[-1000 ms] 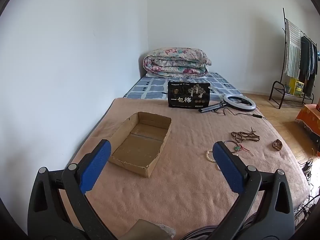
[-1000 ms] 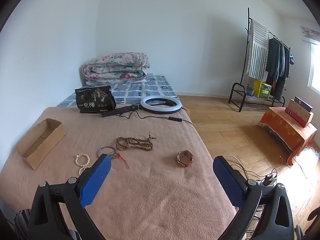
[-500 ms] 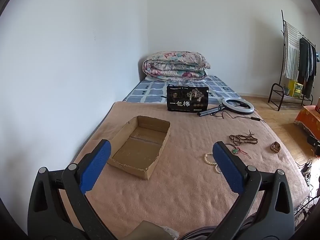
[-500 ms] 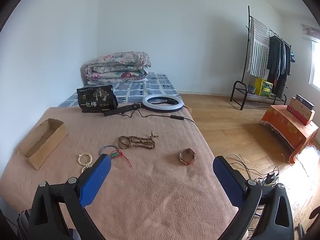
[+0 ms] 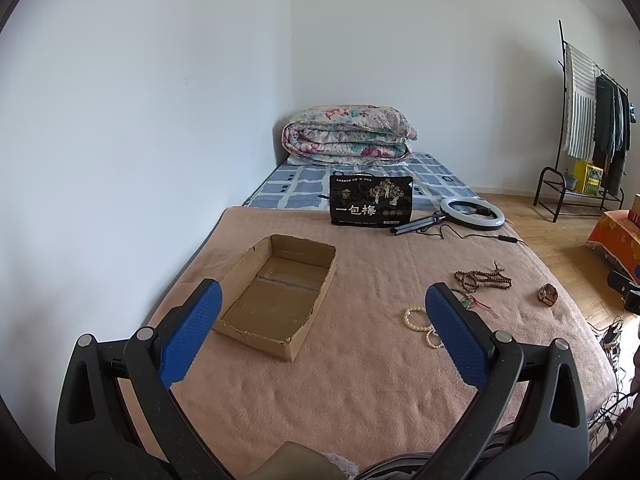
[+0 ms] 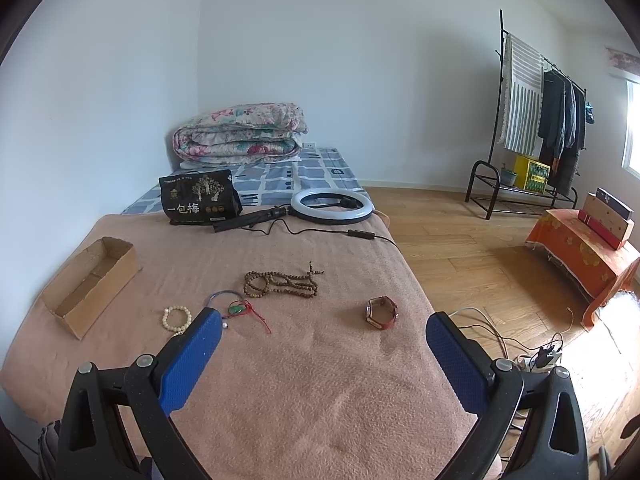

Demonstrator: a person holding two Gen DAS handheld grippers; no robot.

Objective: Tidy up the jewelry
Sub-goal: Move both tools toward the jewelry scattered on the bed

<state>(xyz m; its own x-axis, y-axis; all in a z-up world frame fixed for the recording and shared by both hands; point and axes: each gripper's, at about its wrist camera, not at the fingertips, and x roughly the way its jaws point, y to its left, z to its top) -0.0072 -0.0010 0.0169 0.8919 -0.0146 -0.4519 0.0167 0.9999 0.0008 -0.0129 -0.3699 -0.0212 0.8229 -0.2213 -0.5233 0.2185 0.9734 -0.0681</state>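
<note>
Right now both my jaws stand wide apart and hold nothing: the left gripper (image 5: 320,332) low in its frame, the right gripper (image 6: 322,348) low in its own. Between the right one's blue pads lies bare pink blanket (image 6: 320,380). Just above sit the red watch (image 6: 381,312), the brown bead string (image 6: 282,283), a green pendant on red cord (image 6: 239,310) and a pale bead bracelet (image 6: 177,317). At centre left of the left view sits the empty cardboard box (image 5: 276,296).
</note>
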